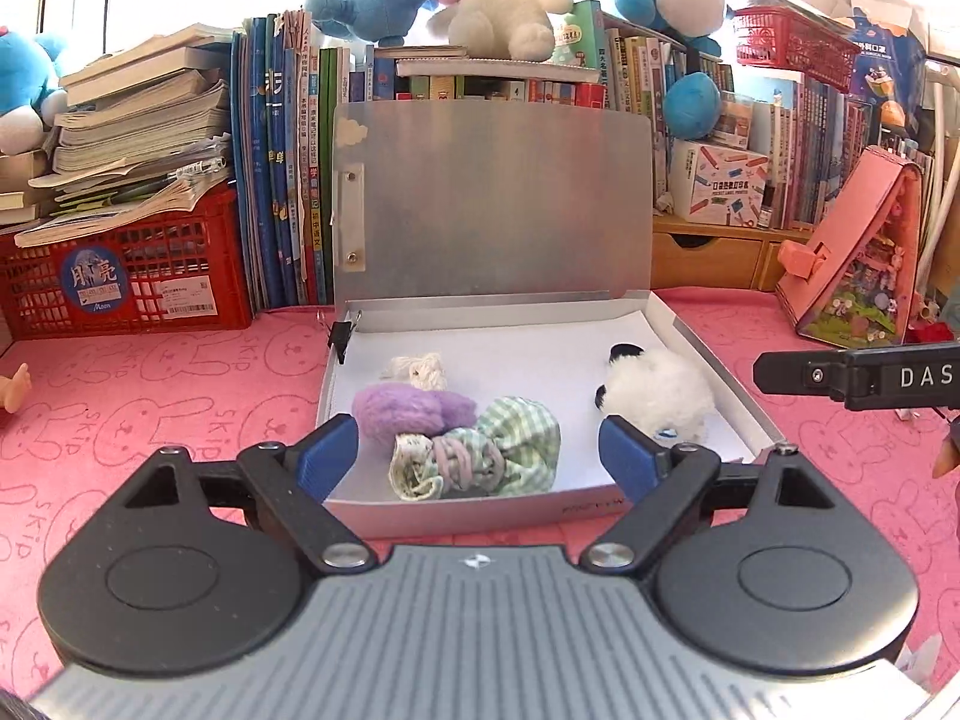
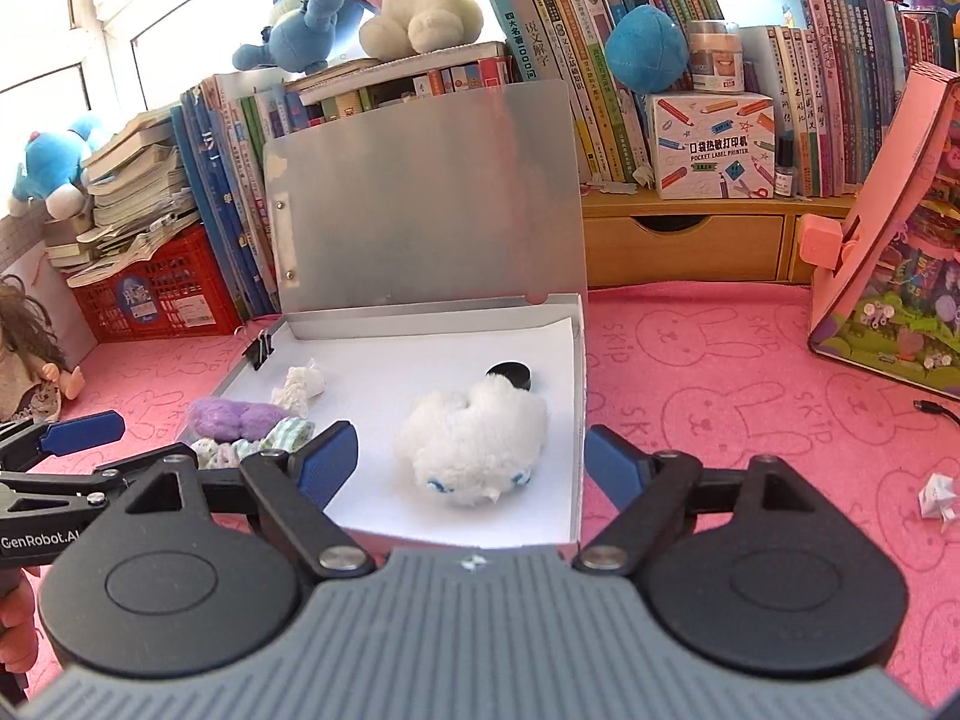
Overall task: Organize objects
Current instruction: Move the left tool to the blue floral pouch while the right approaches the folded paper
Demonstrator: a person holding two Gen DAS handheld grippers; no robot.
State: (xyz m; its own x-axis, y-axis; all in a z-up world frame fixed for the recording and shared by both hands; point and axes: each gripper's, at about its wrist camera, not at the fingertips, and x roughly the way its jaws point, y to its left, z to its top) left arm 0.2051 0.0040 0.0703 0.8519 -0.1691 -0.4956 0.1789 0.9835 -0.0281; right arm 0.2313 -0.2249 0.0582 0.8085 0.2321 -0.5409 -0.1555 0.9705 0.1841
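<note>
Both grippers hover low over the pink bunny-print tablecloth [image 1: 180, 384], angled down toward the open grey box [image 1: 690, 336]. The left gripper [image 1: 480, 456] has its blue pads spread wide, nothing pinched between them; it sits just short of the box's front wall. The right gripper [image 2: 474, 468] is spread wide too and grips nothing, with one pad over the box's white floor and the other outside the right wall.

Inside the box, on the left: a purple fuzzy scrunchie [image 1: 408, 411], a green checked scrunchie [image 1: 516, 444], a lilac hair tie [image 1: 459, 459] coiled against it, and a small white knotted piece [image 1: 420, 369] behind. They lie bunched, touching. On the right lies a white fluffy plush [image 2: 474, 450], with a black round thing [image 2: 510, 373] just behind it. The box lid [image 1: 492, 198] stands upright against the books, and a black binder clip [image 1: 341, 333] grips the back left corner.

Around it: a red crate [image 1: 132, 282] stacked with workbooks, its sticker reading "Moon"; a row of upright books [image 1: 282, 180]; blue and white plush toys [image 1: 498, 0] on top. A white carton [image 2: 711, 144] reads "POCKET LABEL PRINTER". A pink toy house [image 2: 894, 276] leans at right, a doll [image 2: 30, 354] sits far left, a crumpled paper scrap [image 2: 939, 498] lies on the cloth. The cloth says "SKIP"; the left gripper's arm reads "GenRobot.AI", the right one's "DAS".
</note>
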